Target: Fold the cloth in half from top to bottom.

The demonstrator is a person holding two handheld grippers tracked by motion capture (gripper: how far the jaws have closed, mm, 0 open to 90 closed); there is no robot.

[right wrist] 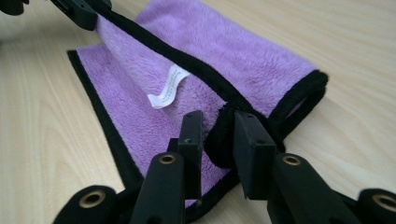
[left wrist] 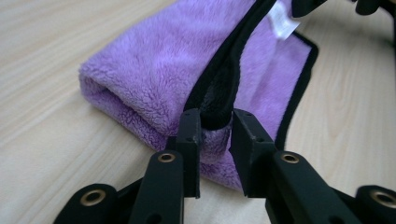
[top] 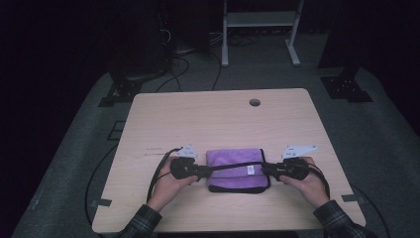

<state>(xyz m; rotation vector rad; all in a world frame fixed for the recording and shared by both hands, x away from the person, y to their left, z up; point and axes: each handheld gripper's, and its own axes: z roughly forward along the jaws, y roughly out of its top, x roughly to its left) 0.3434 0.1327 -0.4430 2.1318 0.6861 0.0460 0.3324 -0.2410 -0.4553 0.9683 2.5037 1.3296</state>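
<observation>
Here, item by item. Table: pale wood grain, with a round cable hole near the far edge. I stand at the near side; both my forearms, in plaid sleeves, come in from the bottom of the high view.

Purple cloth: a fleecy towel with black edging, folded, lying on the near half of the table between my two tools. A small white label is sewn at the black hem on the inner face. The upper layer is raised along its hemmed edge, which runs taut from one tool to the other.

My left gripper: held in my left hand at the cloth's left end, jaws narrow and clamped on the bunched black hem and the purple pile beneath it.

My right gripper: held in my right hand at the cloth's right end, jaws pinched on the black-edged corner fold. In its own view the left gripper's jaw tips sit at the top left, gripping the far end of the same hem.

Cables: black, trailing from each tool towards the near edge.
</observation>
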